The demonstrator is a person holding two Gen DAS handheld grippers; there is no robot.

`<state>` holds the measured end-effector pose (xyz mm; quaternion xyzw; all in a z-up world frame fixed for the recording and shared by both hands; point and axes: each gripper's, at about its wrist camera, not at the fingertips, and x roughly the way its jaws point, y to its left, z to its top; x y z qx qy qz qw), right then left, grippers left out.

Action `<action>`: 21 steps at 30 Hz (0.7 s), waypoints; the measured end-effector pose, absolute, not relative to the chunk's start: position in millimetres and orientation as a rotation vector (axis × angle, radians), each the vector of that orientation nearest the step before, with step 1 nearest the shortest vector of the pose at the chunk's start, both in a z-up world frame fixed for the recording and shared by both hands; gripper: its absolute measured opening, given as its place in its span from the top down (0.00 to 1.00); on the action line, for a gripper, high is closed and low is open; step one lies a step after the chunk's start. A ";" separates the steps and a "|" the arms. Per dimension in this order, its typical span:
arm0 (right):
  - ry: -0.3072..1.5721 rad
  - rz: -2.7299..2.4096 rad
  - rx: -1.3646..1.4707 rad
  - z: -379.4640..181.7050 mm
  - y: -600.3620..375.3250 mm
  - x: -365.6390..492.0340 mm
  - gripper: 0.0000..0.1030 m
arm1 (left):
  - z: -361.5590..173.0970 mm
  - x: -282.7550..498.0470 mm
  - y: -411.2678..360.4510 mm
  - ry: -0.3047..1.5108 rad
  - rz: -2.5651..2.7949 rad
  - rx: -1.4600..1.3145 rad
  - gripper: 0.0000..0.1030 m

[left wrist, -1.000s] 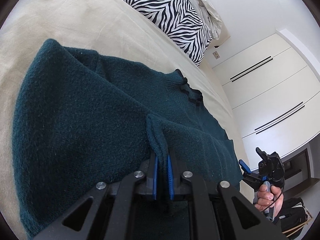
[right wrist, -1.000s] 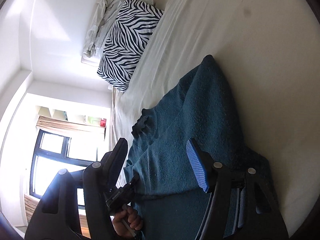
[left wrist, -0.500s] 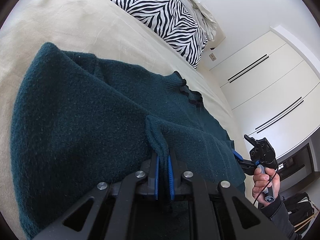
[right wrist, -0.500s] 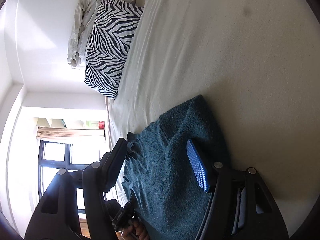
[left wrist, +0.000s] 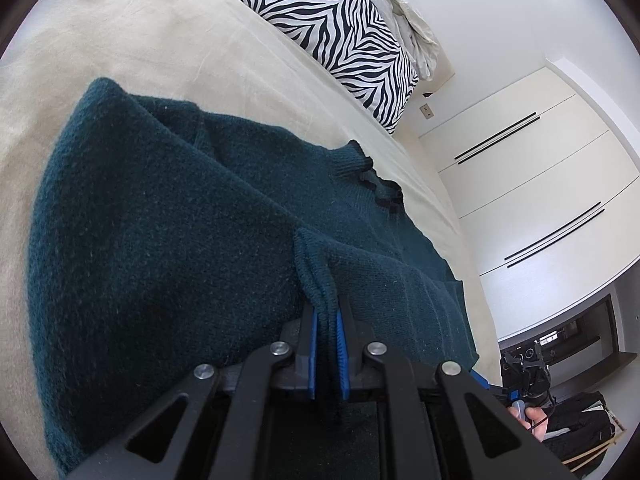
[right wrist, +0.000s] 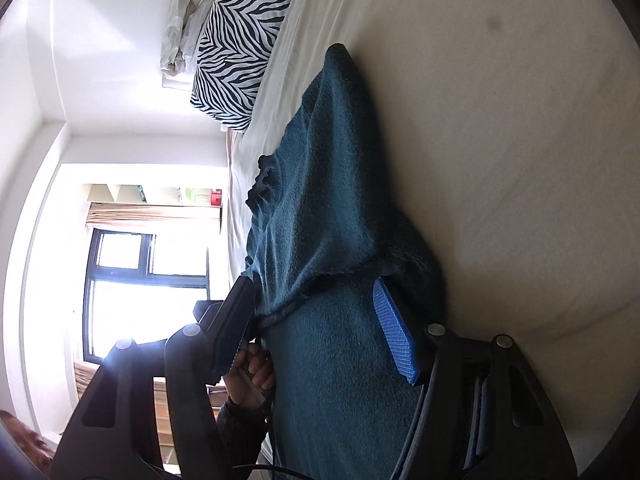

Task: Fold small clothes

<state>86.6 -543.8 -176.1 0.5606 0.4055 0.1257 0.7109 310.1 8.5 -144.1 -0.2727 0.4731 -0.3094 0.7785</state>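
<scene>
Two grippers work one dark teal knitted sweater [left wrist: 168, 240] that lies spread on a cream bed sheet [left wrist: 160, 40]. In the left wrist view the sweater fills the frame from nine o'clock through the centre, its ribbed collar [left wrist: 360, 164] up toward one o'clock. The left gripper [left wrist: 327, 344] at six o'clock is clamped on a pinched fold of the sweater's knit edge, the cloth rising in a ridge straight out from between its blue pads [left wrist: 313, 354]. A zebra-striped pillow [left wrist: 340, 32] lies at twelve o'clock, white wardrobe doors [left wrist: 532, 184] at three, and the other tool with a hand [left wrist: 534, 426] sits low at four o'clock.

In the right wrist view, a window [right wrist: 148, 292] glows at nine o'clock. The right gripper [right wrist: 320, 328] stands with its jaws apart, the sweater passing between them from six o'clock up toward twelve; whether the pads press on the cloth I cannot tell. A hand [right wrist: 252, 376] holds the left tool at seven o'clock, beside the sweater's edge.
</scene>
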 end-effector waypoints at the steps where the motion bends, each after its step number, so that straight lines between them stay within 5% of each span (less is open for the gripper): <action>1: 0.897 0.251 1.238 -172.8 -545.7 80.5 0.41 | -141.5 307.4 11.6 1.027 -0.655 -0.591 0.87; 9: 0.761 0.313 1.191 -125.4 -519.8 86.1 0.38 | -107.1 268.6 48.0 0.966 -0.563 -0.602 0.48; 16: 0.882 0.231 1.233 -174.9 -487.5 134.4 0.41 | -88.3 195.9 90.5 0.946 -0.536 -0.609 0.35; 21: 0.866 0.237 1.134 -155.6 -475.3 90.8 0.45 | -82.6 129.7 137.7 0.942 -0.459 -0.602 0.24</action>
